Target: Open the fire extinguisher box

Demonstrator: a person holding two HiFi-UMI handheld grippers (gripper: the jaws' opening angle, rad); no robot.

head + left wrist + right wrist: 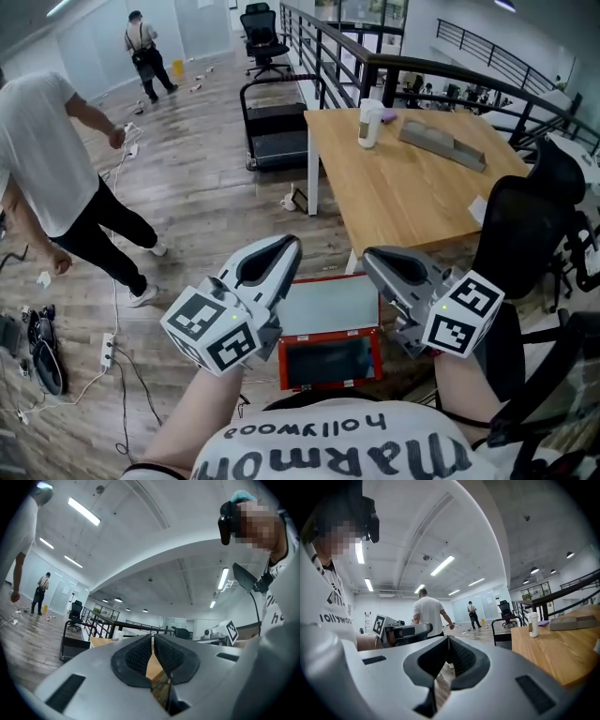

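Note:
The fire extinguisher box [330,330] is red, with a pale upper panel and a dark window panel on the side nearer me. In the head view it sits on the floor, low between my arms. My left gripper [289,246] is raised above the box's left edge, shut and holding nothing; its ribbed pads [140,656] meet at the tips. My right gripper [370,258] hovers above the box's right edge, also shut and empty, and its jaws touch at the tip [448,638]. Neither gripper touches the box. The gripper views point across the room and do not show the box.
A wooden table [412,178] stands ahead on the right with a white bottle [369,124] and a grey object [441,142]. A black office chair [525,234] is close on my right. A person in a white shirt [47,159] walks at left. Cables and a power strip [108,349] lie on the floor.

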